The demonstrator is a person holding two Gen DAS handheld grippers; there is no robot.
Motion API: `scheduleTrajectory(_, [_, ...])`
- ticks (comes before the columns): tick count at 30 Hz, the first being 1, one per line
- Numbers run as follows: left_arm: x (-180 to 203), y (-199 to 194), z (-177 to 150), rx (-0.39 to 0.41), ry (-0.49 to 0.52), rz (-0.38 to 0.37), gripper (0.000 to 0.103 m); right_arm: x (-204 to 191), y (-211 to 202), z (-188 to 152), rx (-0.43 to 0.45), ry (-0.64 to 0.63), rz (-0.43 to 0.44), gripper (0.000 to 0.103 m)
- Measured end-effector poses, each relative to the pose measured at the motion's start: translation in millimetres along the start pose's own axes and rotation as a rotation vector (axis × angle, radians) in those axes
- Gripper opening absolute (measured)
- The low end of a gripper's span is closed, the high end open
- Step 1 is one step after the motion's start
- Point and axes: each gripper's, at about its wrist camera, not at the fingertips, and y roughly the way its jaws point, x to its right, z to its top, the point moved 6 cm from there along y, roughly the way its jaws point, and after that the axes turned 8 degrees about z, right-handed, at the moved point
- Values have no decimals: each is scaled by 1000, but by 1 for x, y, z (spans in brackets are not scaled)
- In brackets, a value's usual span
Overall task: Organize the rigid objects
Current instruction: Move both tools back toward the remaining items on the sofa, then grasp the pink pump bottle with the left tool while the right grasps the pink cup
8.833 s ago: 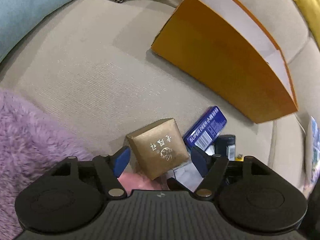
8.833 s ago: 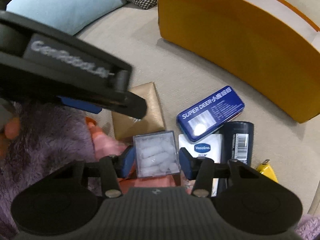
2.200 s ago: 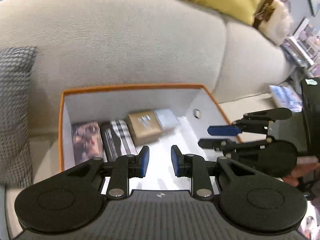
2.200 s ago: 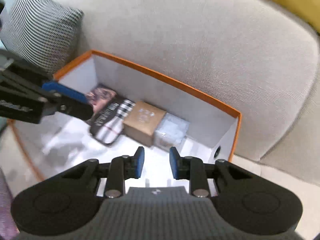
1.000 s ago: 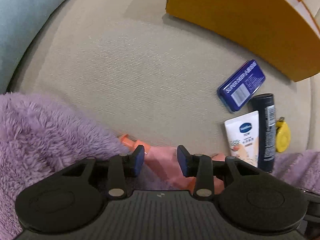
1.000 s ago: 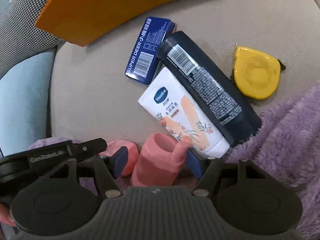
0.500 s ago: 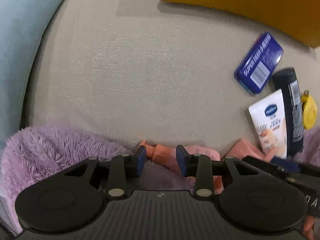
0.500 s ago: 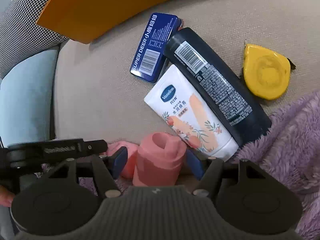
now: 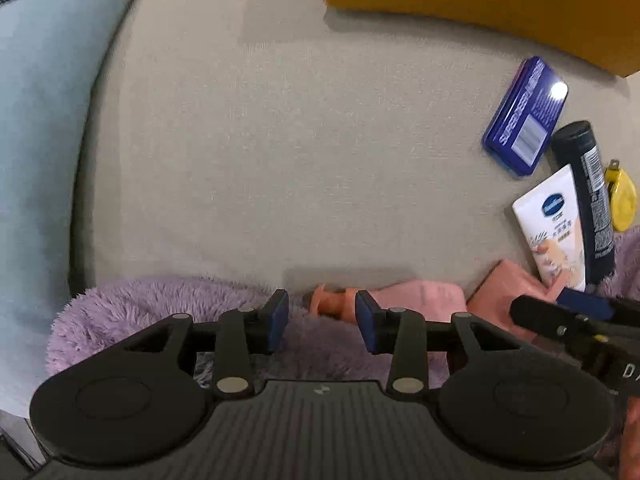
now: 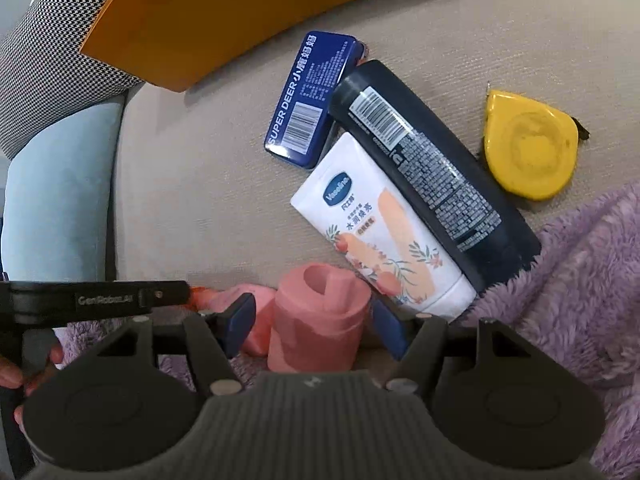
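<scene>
Your right gripper [image 10: 312,328] is the one closest to the next thing. The pink round plastic cup [image 10: 318,316] lies right between its two blue pads, with its open mouth facing away from you, so its long side runs the same way the gripper points. The jaws are spread wide. There is a small gap on the left pad's side, and you cannot tell if the right pad touches the cup yet. It looks like you only need to squeeze.

Your left gripper [image 9: 322,320] points down at the pink squeeze bottle with an orange cap [image 9: 384,300]. The bottle lies flat, its long side running left to right in the left wrist view. The cap end sits near the gap between the pads. The jaws are partly spread and are opening a little. They hold nothing.

Both pink things rest at the edge of a fluffy purple blanket [image 10: 580,280] on a beige sofa seat [image 9: 300,160]. Further out lie a blue metal tin [image 10: 312,96], a white lotion tube [image 10: 380,232], a long black tube [image 10: 432,168] and a yellow tape measure [image 10: 528,148]. The orange box [image 10: 248,12] stands behind them, well apart from your grippers. A light blue cushion [image 10: 56,192] and a checked pillow [image 10: 44,48] sit to the left.
</scene>
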Motion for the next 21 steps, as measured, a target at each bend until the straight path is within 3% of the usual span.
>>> scheduleTrajectory(4, [-9,19,11,-39,68,29,42,-1,2,-1,1,0,-4,66])
scheduleTrajectory(8, [0,32,13,-61,175,74,22,-4,3,-3,10,6,-8,62])
scheduleTrajectory(12, [7,24,8,40,199,40,4,-3,3,-3,15,3,-23,54])
scheduleTrajectory(16, [0,5,-1,176,139,-19,4,-8,0,-1,34,-20,-24,54])
scheduleTrajectory(19, [4,-15,1,265,87,-87,5,-23,-7,3,65,-99,-39,53])
scheduleTrajectory(21, [8,-27,9,321,72,-111,0,-36,-11,8,96,-171,-56,53])
